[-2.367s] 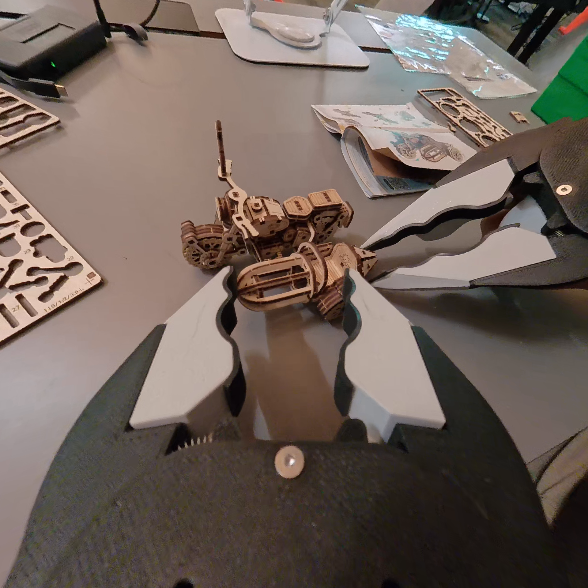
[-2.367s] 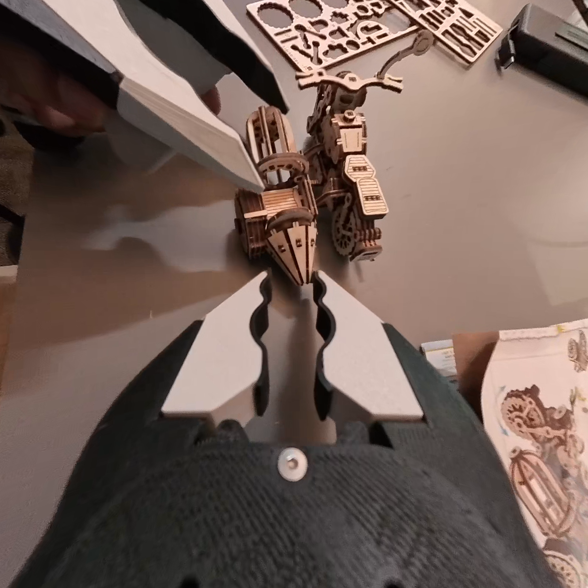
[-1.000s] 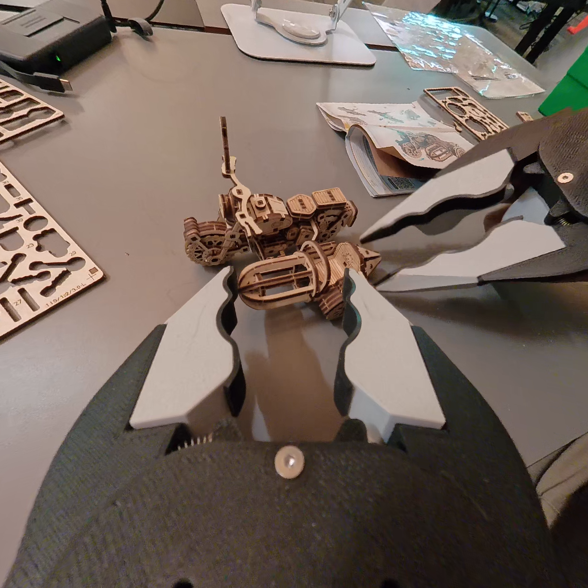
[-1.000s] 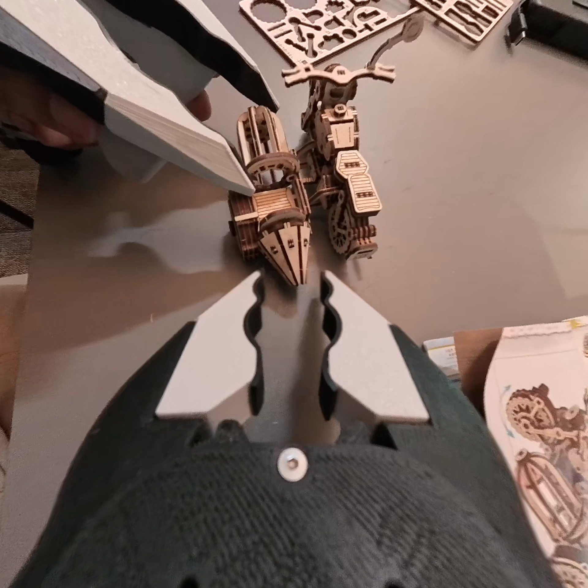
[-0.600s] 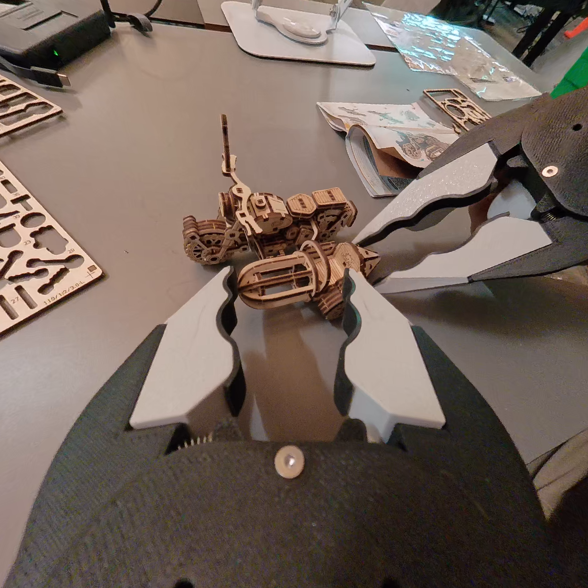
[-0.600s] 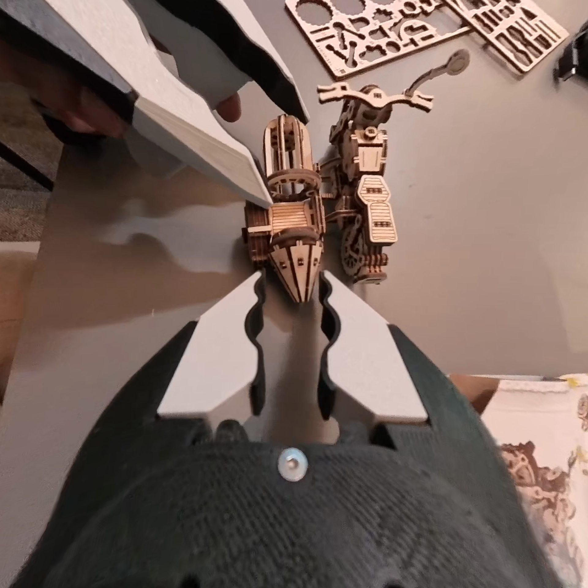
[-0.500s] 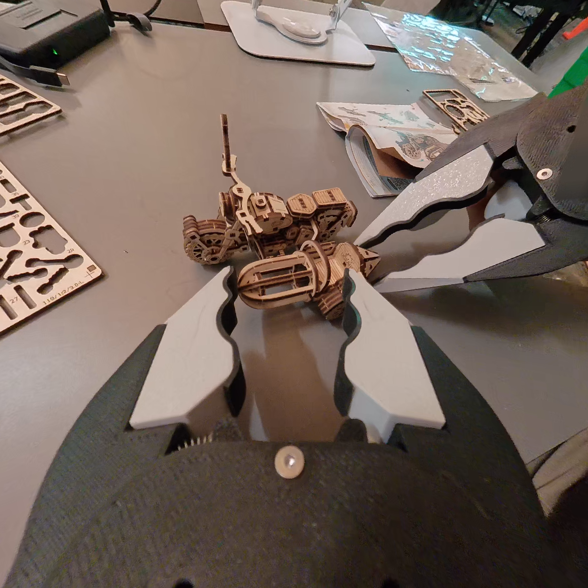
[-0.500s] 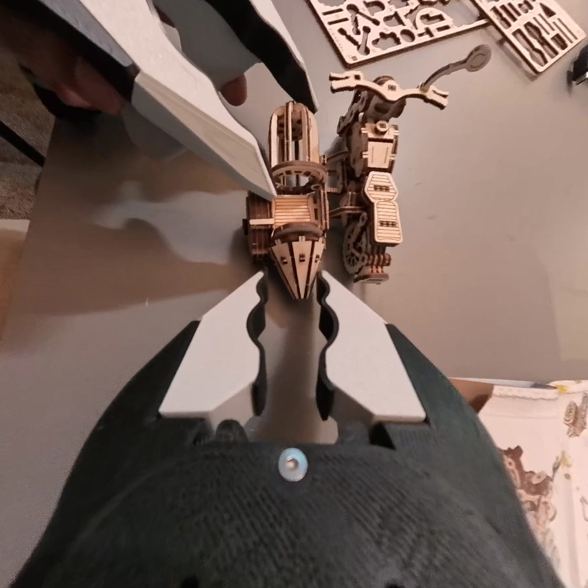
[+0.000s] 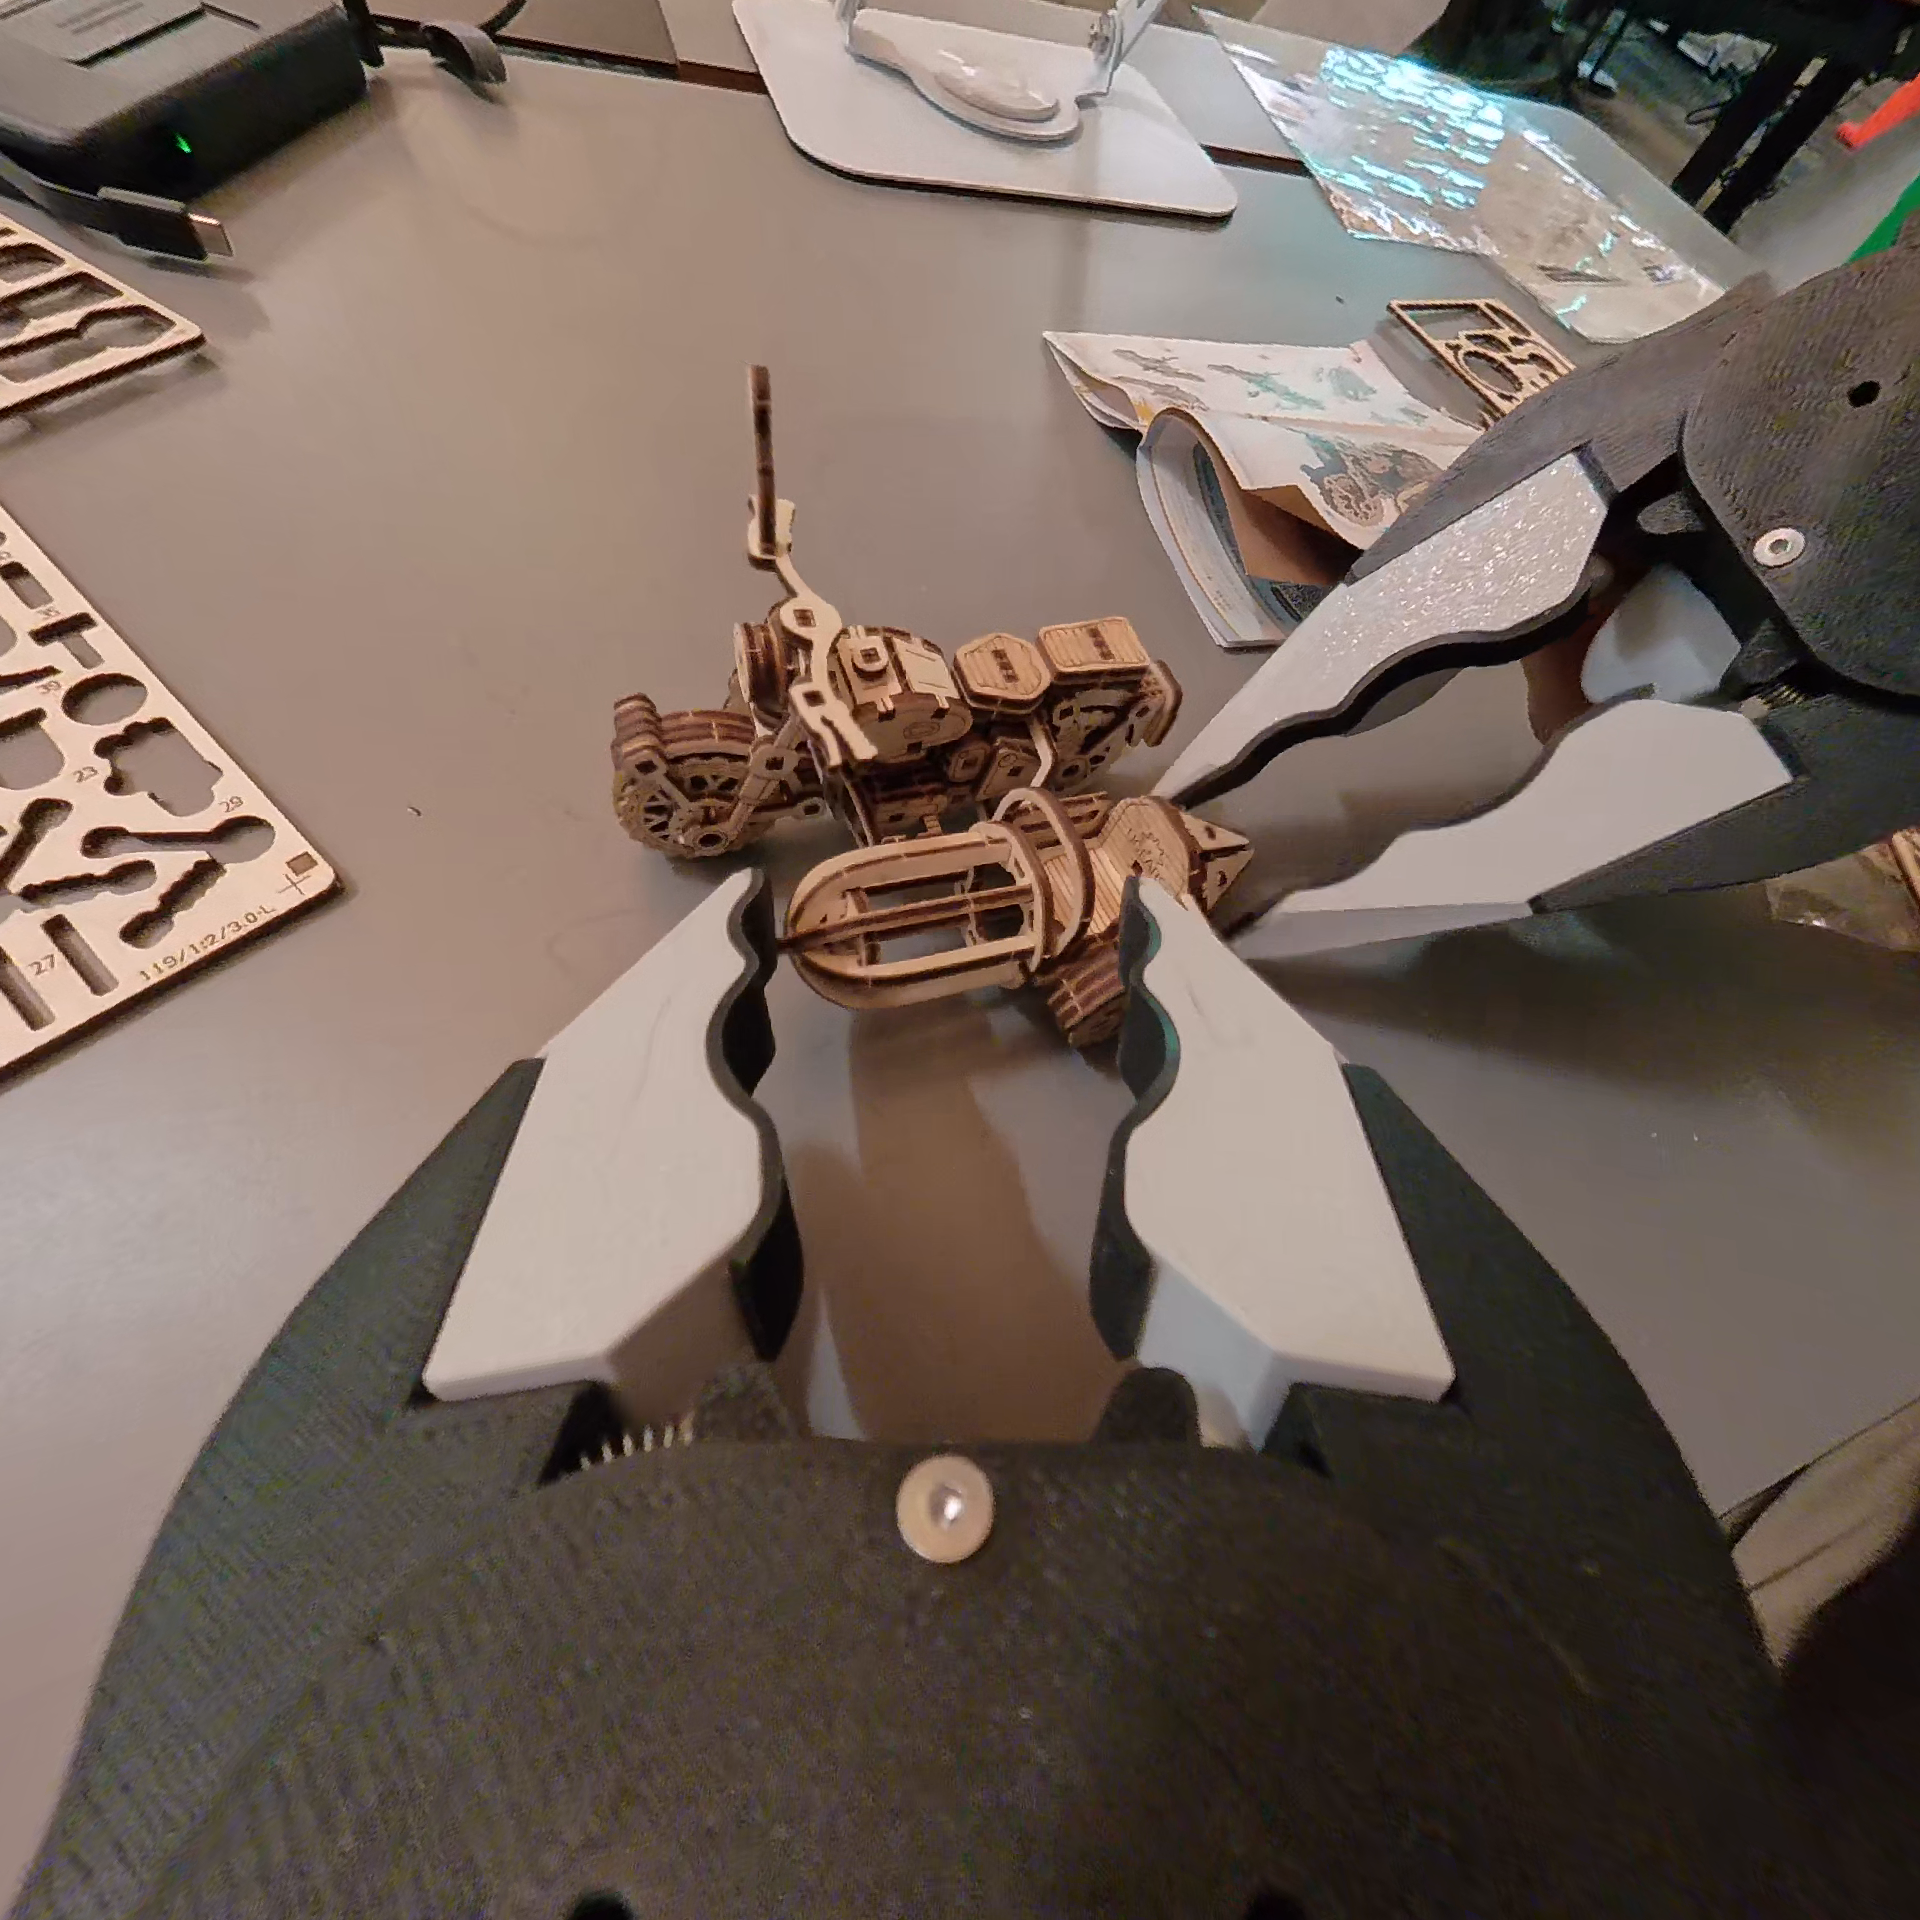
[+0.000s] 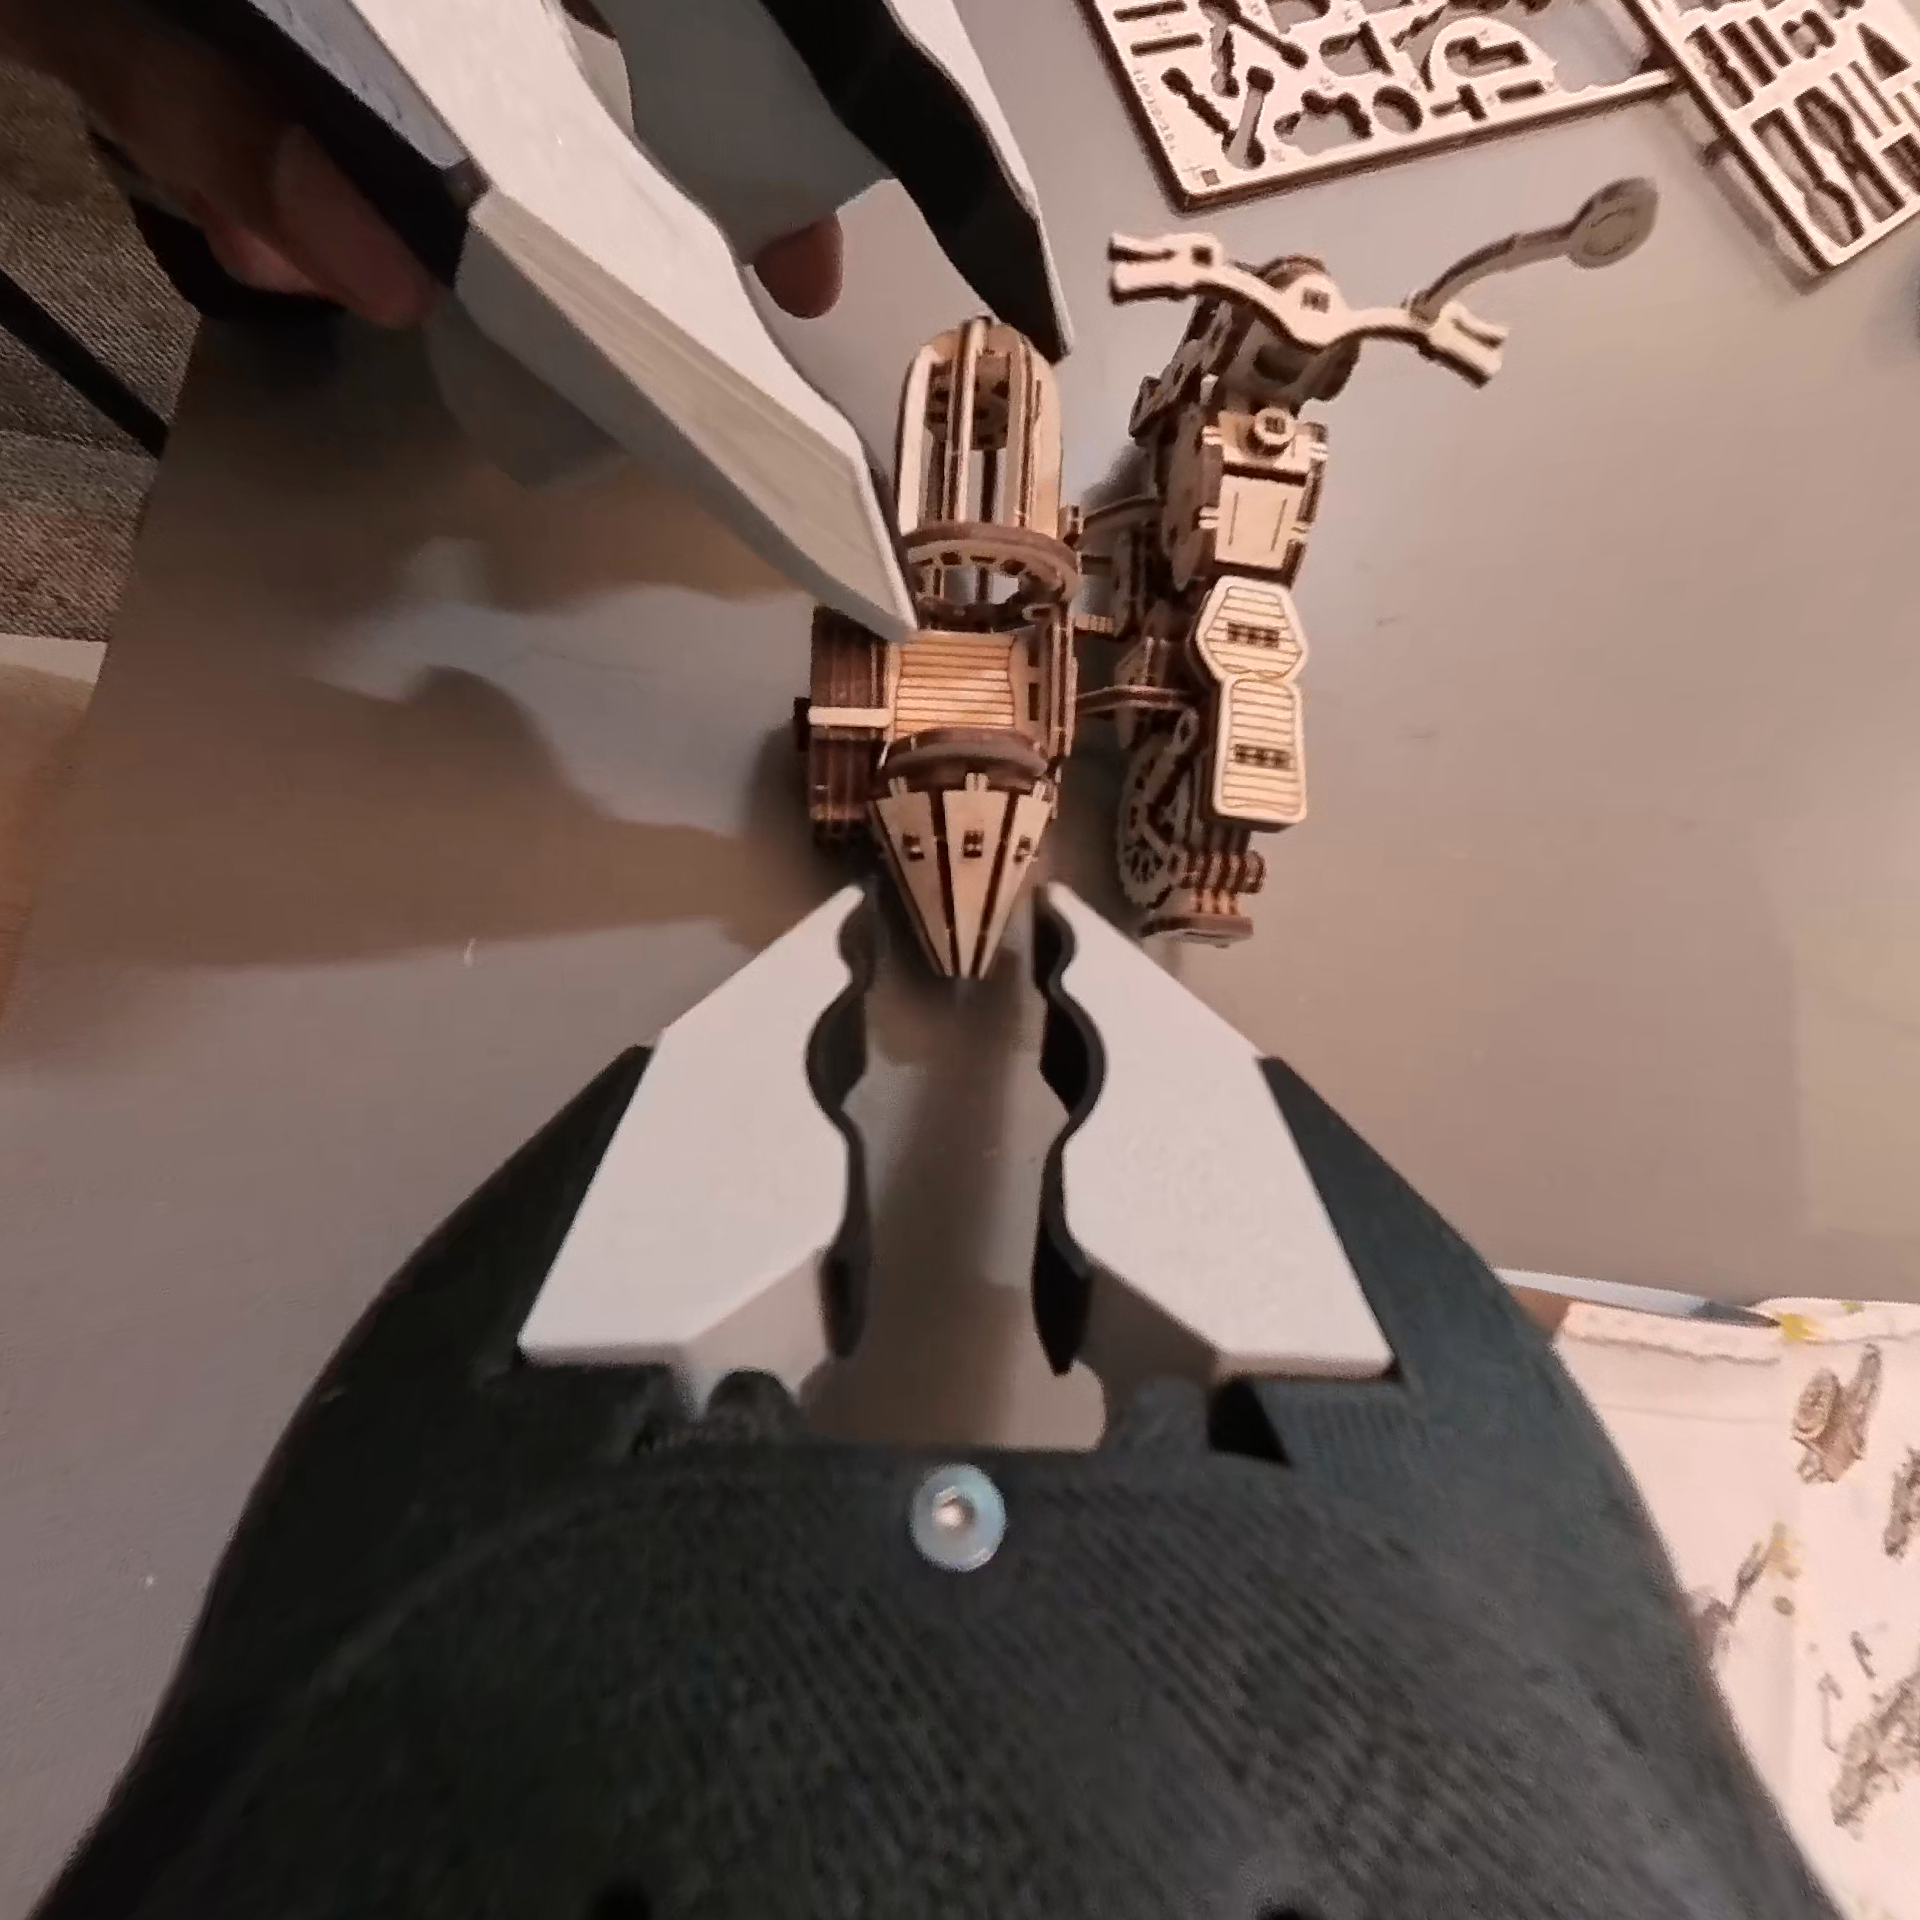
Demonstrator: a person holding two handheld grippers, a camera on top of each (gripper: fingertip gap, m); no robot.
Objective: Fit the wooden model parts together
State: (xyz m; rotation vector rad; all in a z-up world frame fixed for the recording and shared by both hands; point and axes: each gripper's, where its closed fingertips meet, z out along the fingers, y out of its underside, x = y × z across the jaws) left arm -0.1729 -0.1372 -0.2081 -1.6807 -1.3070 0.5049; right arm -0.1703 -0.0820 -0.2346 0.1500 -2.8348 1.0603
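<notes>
A wooden motorcycle (image 9: 894,727) stands on the grey table (image 9: 468,416), with a wooden sidecar (image 9: 935,925) close beside it. My left gripper (image 9: 945,914) is open, and its fingertips straddle the sidecar's rounded cage end. My right gripper (image 10: 954,914) is open, and the sidecar's pointed tail (image 10: 956,873) sits between its fingertips. In the left wrist view the right gripper (image 9: 1216,868) comes in from the right at the tail. In the right wrist view the left gripper (image 10: 971,473) reaches in from the upper left beside the motorcycle (image 10: 1236,644). Neither gripper is closed on anything.
Punched-out wooden part sheets (image 9: 135,831) lie at the left, also shown in the right wrist view (image 10: 1403,94). An open instruction booklet (image 9: 1278,468) lies at the right. A white stand base (image 9: 997,125), a black box (image 9: 156,94) and a shiny plastic bag (image 9: 1455,177) are at the back. The motorcycle (image 10: 1236,644) is about 5 centimeters from both grippers' fingertips. Seen from the left wrist view (image 9: 1015,673) as well.
My right gripper has moved forward to the sidecar, so its pointed tail is now between the fingertips. My left gripper and the model have hardly moved.
</notes>
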